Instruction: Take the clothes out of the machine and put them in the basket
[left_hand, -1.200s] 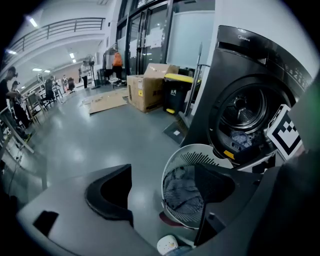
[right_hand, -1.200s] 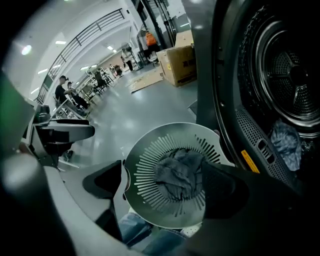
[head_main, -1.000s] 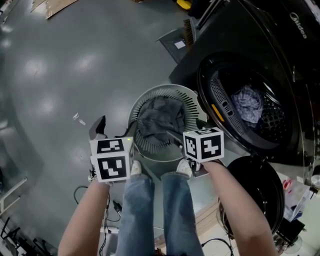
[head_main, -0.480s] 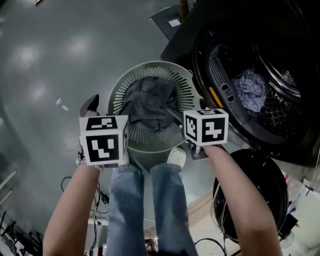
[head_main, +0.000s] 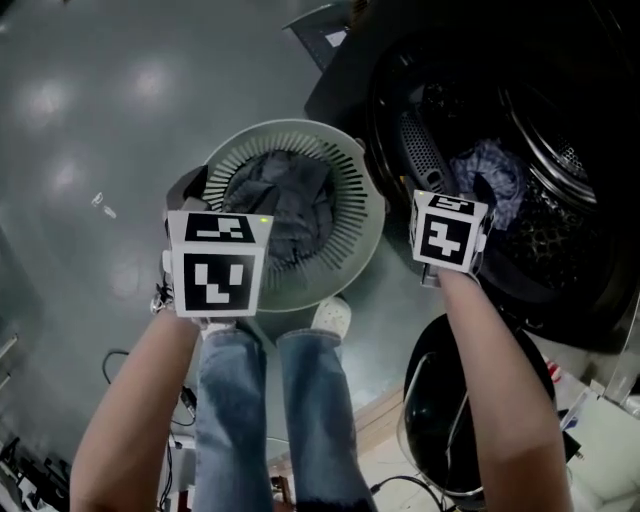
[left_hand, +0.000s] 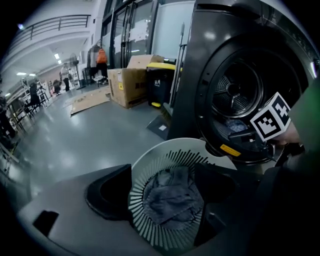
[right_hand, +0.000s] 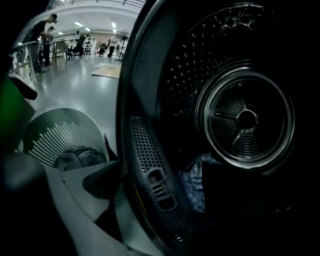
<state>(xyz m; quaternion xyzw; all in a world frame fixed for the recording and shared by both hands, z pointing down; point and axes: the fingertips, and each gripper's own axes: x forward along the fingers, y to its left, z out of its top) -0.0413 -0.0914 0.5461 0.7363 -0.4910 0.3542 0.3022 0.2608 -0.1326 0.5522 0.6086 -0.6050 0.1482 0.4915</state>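
Right claw (head_main: 458, 188) is at the mouth of the machine (head_main: 575, 70), jaws wide, nothing between the pads. The remaining piece, a blue patterned garment (head_main: 505, 170), lies low in the drum just past the door opening, ahead of and a little below this claw. In the right gripper view it sits straight down the line of the jaws but not yet touched. It is a crumpled heap, so I read no long axis. I judge any approach angle will do, as long as the jaws go deep enough to take a fold. The right hand is plainly the nearer one. Left claw (head_main: 222, 200) hangs over the left rim of the basket (head_main: 365, 215), jaws also apart and empty, well apart from the drum. The grey clothes (head_main: 285, 200) already dropped lie in the basket's middle, seen below between the left jaws. The basket stands on the floor (head_main: 90, 110), just beside the machine's front, with the opened door (head_main: 450, 400) behind the right forearm. Against a second ago: the right claw was then over the basket's near rim, close beside the left; it has swung rightward to the drum mouth. The left has crept toward the basket's left rim. Jaw widths look unchanged, and the blue garment has not moved.
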